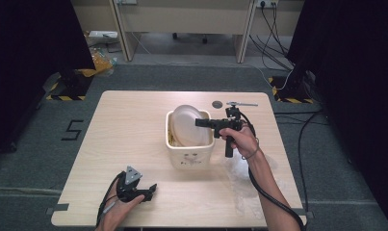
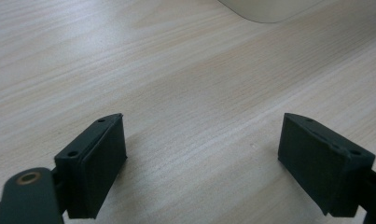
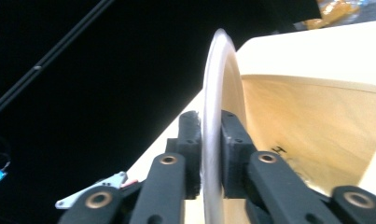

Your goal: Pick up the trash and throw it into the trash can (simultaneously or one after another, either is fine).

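Observation:
A cream plastic bin (image 1: 190, 154) stands mid-table. A pale round plate (image 1: 184, 126) stands on edge inside it, leaning toward the bin's back left. My right gripper (image 1: 201, 122) reaches in from the right, level over the bin's rim. In the right gripper view my right gripper (image 3: 209, 121) is shut on the plate's (image 3: 218, 70) thin rim, a pad on each face, with the bin's inner wall (image 3: 316, 121) behind. My left gripper (image 1: 152, 188) rests low near the table's front left, and the left gripper view has it (image 2: 202, 135) open over bare wood. The bin's base (image 2: 265, 9) lies ahead.
A small grey disc (image 1: 217, 104) and a thin metal tool (image 1: 242, 103) lie near the table's far edge behind the bin. A faint clear sheet (image 1: 239, 185) lies on the front right of the table (image 1: 124, 125). Black curtains flank both sides.

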The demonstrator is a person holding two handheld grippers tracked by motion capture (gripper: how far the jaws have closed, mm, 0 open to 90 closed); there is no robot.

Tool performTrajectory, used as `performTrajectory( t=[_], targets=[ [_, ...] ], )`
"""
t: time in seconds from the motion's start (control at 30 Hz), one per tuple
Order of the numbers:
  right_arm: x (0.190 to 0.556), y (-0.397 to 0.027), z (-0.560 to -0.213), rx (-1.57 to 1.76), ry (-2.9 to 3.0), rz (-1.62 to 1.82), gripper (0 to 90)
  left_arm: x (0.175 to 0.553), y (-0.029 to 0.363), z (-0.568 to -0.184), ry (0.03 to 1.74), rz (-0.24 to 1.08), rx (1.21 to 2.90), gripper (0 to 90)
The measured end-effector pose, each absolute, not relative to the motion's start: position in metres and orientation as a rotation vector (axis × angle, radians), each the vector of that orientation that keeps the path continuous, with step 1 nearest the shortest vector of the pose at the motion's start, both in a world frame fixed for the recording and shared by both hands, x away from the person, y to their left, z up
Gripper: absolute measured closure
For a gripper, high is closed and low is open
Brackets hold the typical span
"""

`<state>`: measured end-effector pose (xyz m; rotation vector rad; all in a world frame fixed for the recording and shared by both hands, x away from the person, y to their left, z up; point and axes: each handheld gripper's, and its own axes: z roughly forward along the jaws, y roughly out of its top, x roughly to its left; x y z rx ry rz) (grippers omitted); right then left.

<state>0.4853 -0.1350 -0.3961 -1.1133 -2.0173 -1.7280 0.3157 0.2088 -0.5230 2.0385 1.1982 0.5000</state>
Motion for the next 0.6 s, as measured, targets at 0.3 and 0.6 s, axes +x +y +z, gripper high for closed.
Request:
performTrajectory(
  t=[0.3,0.6],
  targets=[
    [0.475,-0.159,-0.381,-1.166,-2.114,-1.767,69.2,0.316,0.209,-0.523,1.198,0.501,2.035,13.3],
    [0.444,-0.206,-0.371,-1.257,-2.337,-1.747,54.9,0.316,0.208,-0.523,1.2,0.5,2.036,13.3]
  ],
)
